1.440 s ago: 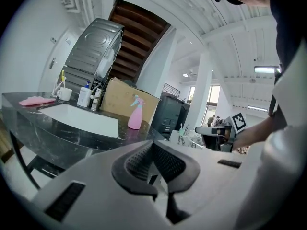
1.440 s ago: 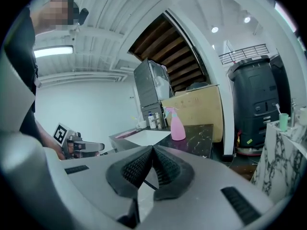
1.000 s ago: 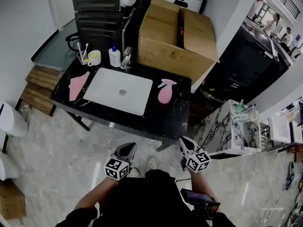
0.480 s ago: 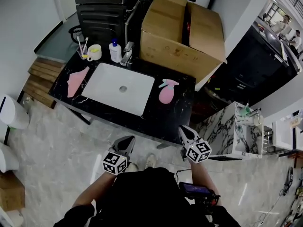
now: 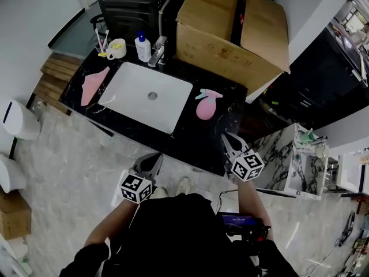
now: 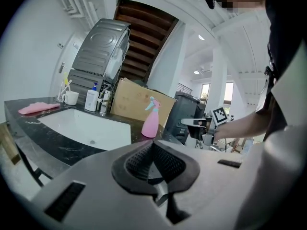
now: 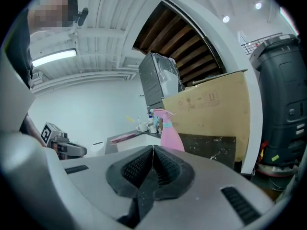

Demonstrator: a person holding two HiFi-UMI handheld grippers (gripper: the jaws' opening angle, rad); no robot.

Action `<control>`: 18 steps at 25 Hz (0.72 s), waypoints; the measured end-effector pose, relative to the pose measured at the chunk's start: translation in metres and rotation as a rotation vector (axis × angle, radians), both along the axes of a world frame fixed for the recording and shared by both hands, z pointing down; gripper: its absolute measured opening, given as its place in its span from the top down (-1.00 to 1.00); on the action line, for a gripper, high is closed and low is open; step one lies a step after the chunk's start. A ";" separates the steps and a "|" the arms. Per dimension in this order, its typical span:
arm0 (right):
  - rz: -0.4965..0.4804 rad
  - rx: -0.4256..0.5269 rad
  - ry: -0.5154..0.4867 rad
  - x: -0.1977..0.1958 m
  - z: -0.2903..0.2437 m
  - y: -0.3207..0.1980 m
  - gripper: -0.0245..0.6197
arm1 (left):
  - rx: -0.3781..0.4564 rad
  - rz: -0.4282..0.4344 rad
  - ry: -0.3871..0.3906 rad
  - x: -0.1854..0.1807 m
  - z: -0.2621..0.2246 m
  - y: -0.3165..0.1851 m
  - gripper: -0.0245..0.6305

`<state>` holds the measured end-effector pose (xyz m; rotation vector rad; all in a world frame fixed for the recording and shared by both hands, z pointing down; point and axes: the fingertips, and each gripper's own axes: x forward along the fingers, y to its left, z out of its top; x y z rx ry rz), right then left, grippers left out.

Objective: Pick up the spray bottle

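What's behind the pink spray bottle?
A big cardboard box stands behind the spray bottle. The box covers whatever is behind it.

I hold the grey plastic left gripper [image 5: 153,160] and its twin, the grey plastic right gripper [image 5: 229,140], out ahead of my body, the right one reaching further forward. Both point forward and slightly down. Each one's jaws are pressed together, tip to tip.

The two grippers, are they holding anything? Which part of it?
Nothing is held. The left gripper and the right gripper both have their jaws together and empty. The pink spray bottle stands on the black counter, apart from both.
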<state>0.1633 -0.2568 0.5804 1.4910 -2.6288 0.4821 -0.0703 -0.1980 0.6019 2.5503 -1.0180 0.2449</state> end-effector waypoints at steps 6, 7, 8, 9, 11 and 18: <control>-0.055 0.010 -0.004 0.005 -0.004 -0.038 0.84 | -0.014 -0.020 -0.010 0.009 0.002 -0.005 0.90; -0.064 0.010 -0.002 0.004 -0.004 -0.043 0.84 | -0.014 -0.024 -0.011 0.011 0.002 -0.006 0.90; -0.072 0.011 0.000 0.004 -0.004 -0.049 0.84 | -0.014 -0.029 -0.011 0.012 0.002 -0.007 0.90; -0.079 0.012 0.001 0.004 -0.005 -0.054 0.84 | -0.014 -0.035 -0.012 0.012 0.002 -0.008 0.90; -0.089 0.014 0.003 0.003 -0.006 -0.063 0.83 | -0.014 -0.049 -0.013 0.011 0.001 -0.010 0.90; -0.110 0.009 0.021 -0.004 -0.007 -0.094 0.58 | -0.017 -0.105 -0.017 0.005 0.002 -0.013 0.90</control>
